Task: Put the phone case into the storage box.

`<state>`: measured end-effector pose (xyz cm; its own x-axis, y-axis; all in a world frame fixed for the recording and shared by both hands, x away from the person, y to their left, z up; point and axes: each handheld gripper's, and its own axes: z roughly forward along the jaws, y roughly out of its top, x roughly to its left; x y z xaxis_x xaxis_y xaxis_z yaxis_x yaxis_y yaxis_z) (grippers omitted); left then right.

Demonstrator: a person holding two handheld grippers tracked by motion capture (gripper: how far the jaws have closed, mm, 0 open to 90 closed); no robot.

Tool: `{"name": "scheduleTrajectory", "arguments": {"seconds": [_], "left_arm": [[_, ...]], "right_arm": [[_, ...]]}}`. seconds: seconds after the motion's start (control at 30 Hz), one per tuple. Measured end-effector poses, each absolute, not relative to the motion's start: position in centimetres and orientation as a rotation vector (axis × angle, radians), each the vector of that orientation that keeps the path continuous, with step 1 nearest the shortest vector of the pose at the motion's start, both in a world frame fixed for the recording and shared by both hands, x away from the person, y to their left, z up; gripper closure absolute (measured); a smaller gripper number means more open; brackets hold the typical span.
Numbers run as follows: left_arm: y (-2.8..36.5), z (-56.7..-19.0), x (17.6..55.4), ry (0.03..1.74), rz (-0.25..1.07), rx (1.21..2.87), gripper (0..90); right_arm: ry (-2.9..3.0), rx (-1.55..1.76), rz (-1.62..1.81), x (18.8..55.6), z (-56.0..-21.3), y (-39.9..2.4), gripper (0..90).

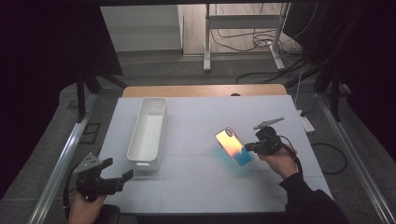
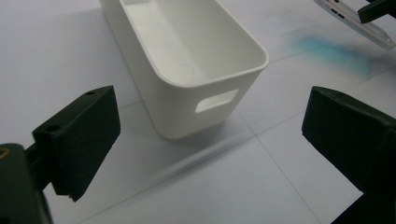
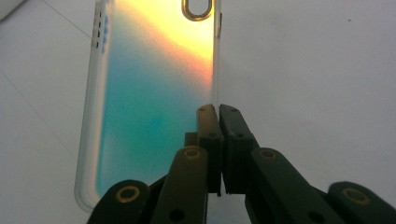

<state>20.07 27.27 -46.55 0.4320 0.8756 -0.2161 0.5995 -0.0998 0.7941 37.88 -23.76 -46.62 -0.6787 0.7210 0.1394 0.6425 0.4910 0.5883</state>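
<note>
A phone case (image 1: pixel 233 146) with an orange-to-teal gradient and clear rim hangs tilted above the white table, right of centre. My right gripper (image 1: pixel 252 147) is shut on its long right edge; in the right gripper view the two jaws (image 3: pixel 218 112) pinch the rim of the case (image 3: pixel 154 93), whose camera cutout shows at the top. My left gripper (image 1: pixel 116 175) rests at the front left with its jaws wide apart and nothing between them. In the left gripper view its fingers (image 2: pixel 79 140) frame the near end of the white bin (image 2: pixel 196 70).
A long white bin (image 1: pixel 148 130) stands lengthwise at the left of the table (image 1: pixel 196 186), with a handle slot in its near end. The case (image 2: pixel 355 21) throws a teal glow on the tabletop. Metal rails and cables lie beyond the table's edges.
</note>
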Motion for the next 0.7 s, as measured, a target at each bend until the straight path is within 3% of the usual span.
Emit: {"name": "scheduleTrajectory", "arguments": {"seconds": [0.4, 0.7], "left_arm": [[26.7, -46.3, 20.5, 1.23, 0.325, 1.831, 2.2], [25.4, -45.7, 20.8, 1.151, 0.365, 1.855, 1.2]], "right_arm": [[2.55, 1.158, 1.023, 37.1, -45.4, -23.9, 88.1], [2.525, 1.11, 1.056, 36.6, -44.7, -23.6, 88.1]]}}
